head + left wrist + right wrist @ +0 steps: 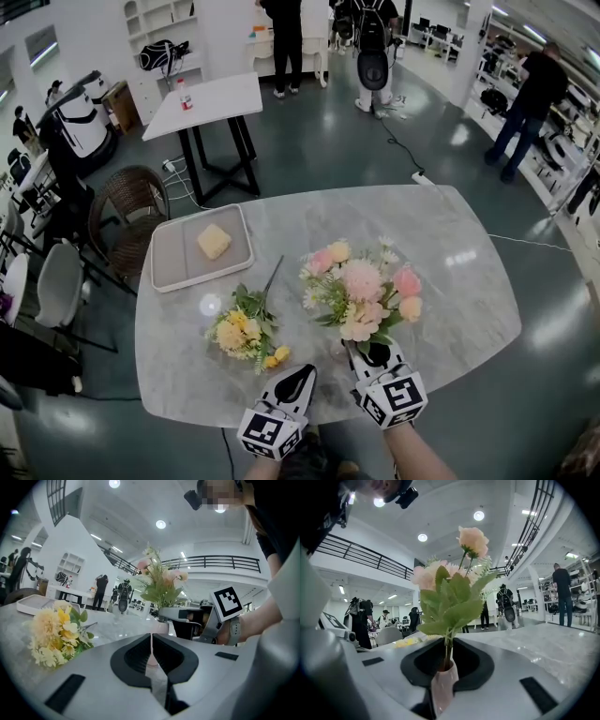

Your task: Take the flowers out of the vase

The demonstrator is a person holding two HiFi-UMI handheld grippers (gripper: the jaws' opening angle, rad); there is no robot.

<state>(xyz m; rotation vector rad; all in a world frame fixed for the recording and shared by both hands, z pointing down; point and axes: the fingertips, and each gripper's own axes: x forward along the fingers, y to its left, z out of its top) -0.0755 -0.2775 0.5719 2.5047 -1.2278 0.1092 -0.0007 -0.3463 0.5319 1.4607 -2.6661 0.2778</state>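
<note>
A bouquet of pink and cream flowers point(361, 291) stands in a small pale pink vase point(443, 686) on the marble table point(459, 281). My right gripper point(375, 354) is at the bouquet's near side. In the right gripper view its jaws point(445, 667) are closed on the vase, with the green stems rising out between them. A bunch of yellow flowers point(246, 330) lies flat on the table to the left. My left gripper point(298, 380) is shut and empty, just right of that bunch point(54, 637) and near the table's front edge. In the left gripper view the bouquet point(159, 585) and the right gripper point(187, 616) show ahead.
A grey tray point(164, 281) holding a yellow sponge point(214, 241) sits at the table's far left. Beyond the table are a wicker chair point(131, 202), a white table point(211, 98) and several people standing across the room.
</note>
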